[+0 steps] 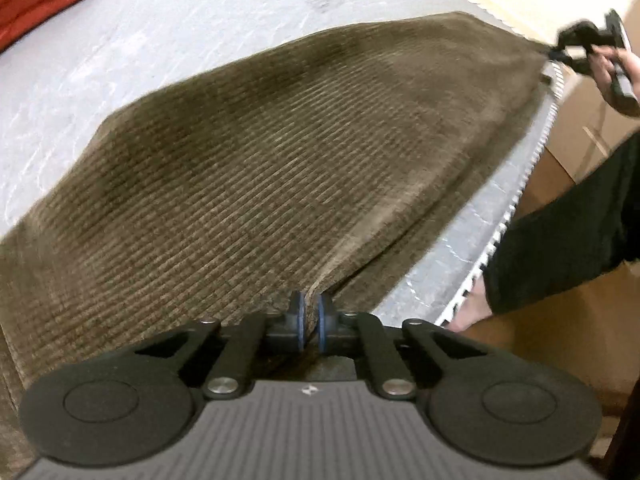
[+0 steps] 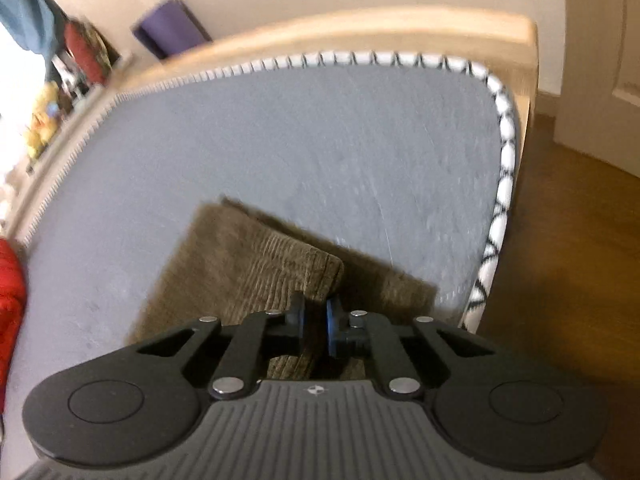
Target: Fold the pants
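Pants (image 1: 280,168) on mattress (image 1: 180,32); left hand-held gripper (image 1: 312,320) and right hand-held gripper (image 2: 314,320) clamp fabric.

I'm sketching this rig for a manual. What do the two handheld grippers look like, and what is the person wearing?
Both grippers, the left gripper and right gripper, match: matte black linkage arms with silver rivets, two round black discs, blue-edged pads, and a grey ribbed body bearing a small white emblem. No cables show. A dark garment is visible on the person.
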`<action>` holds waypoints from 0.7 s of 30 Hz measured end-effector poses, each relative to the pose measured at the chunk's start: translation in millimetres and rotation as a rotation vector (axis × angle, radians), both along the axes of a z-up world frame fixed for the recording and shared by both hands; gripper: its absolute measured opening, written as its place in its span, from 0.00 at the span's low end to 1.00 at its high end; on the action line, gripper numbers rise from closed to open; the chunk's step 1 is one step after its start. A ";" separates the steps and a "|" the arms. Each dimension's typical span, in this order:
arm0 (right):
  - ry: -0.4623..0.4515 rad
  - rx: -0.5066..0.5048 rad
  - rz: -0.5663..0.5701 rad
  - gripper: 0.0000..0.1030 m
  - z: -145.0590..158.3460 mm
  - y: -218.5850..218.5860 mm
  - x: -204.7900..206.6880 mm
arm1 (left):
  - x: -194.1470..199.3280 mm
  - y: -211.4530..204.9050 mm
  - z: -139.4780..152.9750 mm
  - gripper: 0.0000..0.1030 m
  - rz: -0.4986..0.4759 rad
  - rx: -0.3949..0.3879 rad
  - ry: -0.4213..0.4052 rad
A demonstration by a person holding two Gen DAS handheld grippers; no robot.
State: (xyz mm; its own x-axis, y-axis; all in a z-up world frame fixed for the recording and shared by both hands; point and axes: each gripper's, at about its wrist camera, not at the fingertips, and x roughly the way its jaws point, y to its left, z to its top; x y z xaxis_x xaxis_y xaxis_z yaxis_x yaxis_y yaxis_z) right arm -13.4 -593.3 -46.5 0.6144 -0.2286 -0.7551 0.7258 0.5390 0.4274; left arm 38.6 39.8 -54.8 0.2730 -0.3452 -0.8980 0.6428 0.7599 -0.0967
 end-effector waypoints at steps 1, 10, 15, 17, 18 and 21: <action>-0.033 0.005 -0.018 0.09 5.1 -1.0 -6.0 | -2.6 1.9 4.6 0.05 -0.015 -0.016 -0.006; 0.196 0.050 -0.135 0.12 -21.9 -19.4 -13.1 | -24.8 -3.1 -4.3 0.25 -0.130 0.005 0.016; 0.172 -0.227 -0.106 0.32 20.7 11.2 -4.2 | -7.0 60.0 34.3 0.32 0.122 -0.202 -0.044; 0.114 -0.283 -0.072 0.35 33.8 25.5 -1.3 | -0.7 89.9 29.3 0.32 0.246 -0.169 -0.041; 0.090 -0.282 -0.038 0.36 37.3 28.1 2.0 | 1.1 101.9 22.1 0.31 0.300 -0.127 -0.025; 0.060 -0.248 0.056 0.36 35.3 41.7 18.8 | 2.7 129.0 -19.2 0.21 0.414 0.073 0.071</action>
